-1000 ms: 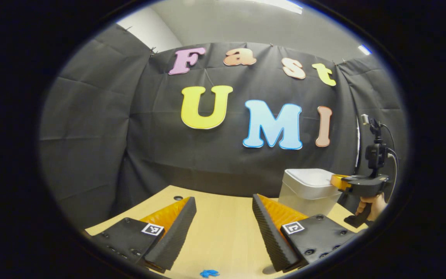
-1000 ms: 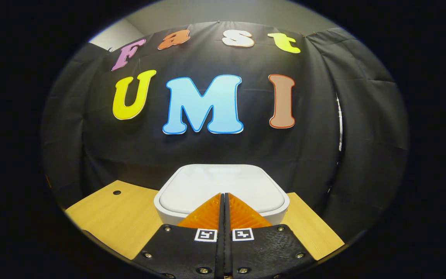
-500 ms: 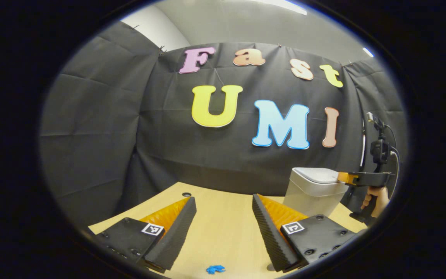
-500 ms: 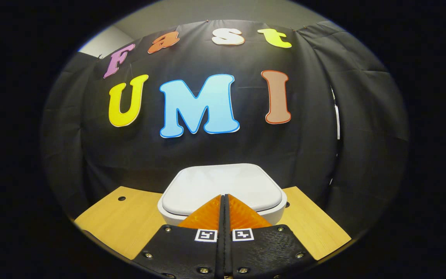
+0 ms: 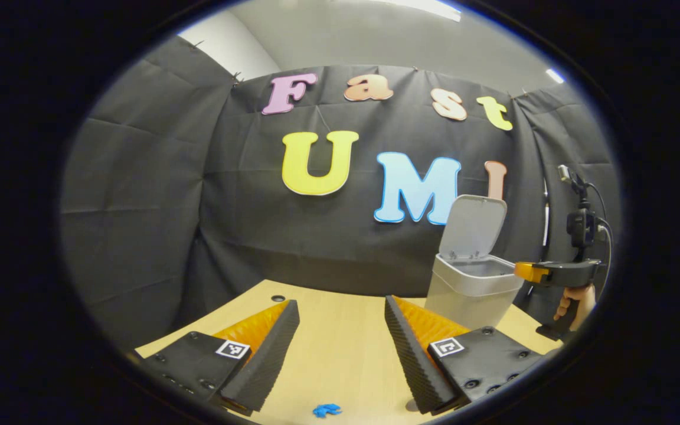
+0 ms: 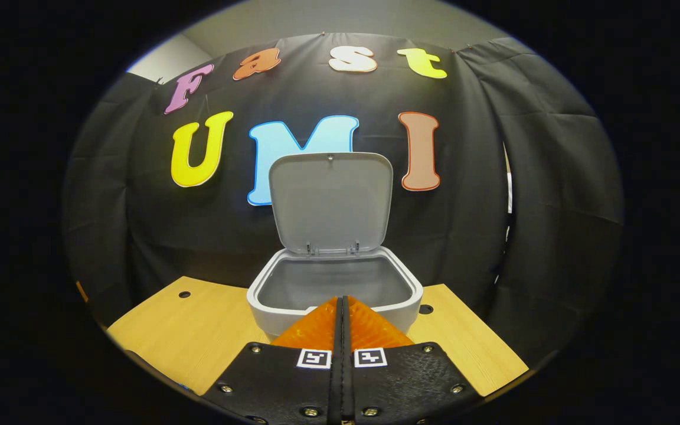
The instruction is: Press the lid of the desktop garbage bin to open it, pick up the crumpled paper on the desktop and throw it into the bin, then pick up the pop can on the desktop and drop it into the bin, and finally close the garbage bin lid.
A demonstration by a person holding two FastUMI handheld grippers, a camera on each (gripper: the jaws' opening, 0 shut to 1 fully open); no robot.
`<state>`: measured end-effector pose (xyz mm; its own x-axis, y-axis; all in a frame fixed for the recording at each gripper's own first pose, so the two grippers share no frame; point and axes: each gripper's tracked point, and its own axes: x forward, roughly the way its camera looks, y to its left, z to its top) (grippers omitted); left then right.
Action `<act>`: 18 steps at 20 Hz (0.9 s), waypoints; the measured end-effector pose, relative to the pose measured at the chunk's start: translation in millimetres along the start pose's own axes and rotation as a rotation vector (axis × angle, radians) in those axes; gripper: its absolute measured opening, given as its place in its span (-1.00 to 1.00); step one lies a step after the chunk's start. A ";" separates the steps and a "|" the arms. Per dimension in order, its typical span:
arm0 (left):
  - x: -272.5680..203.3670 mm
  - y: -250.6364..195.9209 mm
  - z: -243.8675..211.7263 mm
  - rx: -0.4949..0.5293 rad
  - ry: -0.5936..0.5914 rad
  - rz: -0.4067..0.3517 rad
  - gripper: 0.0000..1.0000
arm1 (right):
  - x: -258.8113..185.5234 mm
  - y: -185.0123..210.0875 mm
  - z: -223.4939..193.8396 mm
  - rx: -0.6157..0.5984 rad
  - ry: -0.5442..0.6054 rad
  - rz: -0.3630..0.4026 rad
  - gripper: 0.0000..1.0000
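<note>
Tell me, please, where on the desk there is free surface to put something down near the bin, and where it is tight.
Bare wood lies on both sides of the bin: a wide patch of desk on its left in the right gripper view, a narrower one on its right. Tight: the front rim, where the right gripper sits shut, and the back, under the raised lid.

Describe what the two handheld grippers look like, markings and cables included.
Left gripper: two wedge-shaped fingers with ribbed inner pads on black screwed plates, each bearing a square black-and-white tag. Right gripper: the same plates and tags; in the left gripper view it has a black pistol grip, a mounted camera and a cable.
</note>
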<state>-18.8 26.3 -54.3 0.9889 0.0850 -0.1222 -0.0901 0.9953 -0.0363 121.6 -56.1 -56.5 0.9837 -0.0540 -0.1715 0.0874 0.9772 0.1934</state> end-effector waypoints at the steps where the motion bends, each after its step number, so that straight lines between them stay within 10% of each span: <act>1: 1.1 -1.8 -1.6 0.001 0.005 -0.006 0.91 | -2.6 -0.7 -1.8 -0.001 0.001 -0.002 -1.00; 11: 8.6 -8.6 -10.5 0.011 0.030 -0.023 0.90 | -40.8 16.7 2.3 -0.071 -0.081 0.000 -1.00; 18: 18.0 -10.1 -16.7 0.021 0.034 -0.032 0.90 | -68.2 34.7 -2.2 -0.112 -0.133 0.020 -0.39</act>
<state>-2.0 17.0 -72.7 0.9866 0.0521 -0.1548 -0.0559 0.9982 -0.0201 57.2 -18.1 -40.3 0.9978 -0.0539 -0.0376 0.0569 0.9948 0.0849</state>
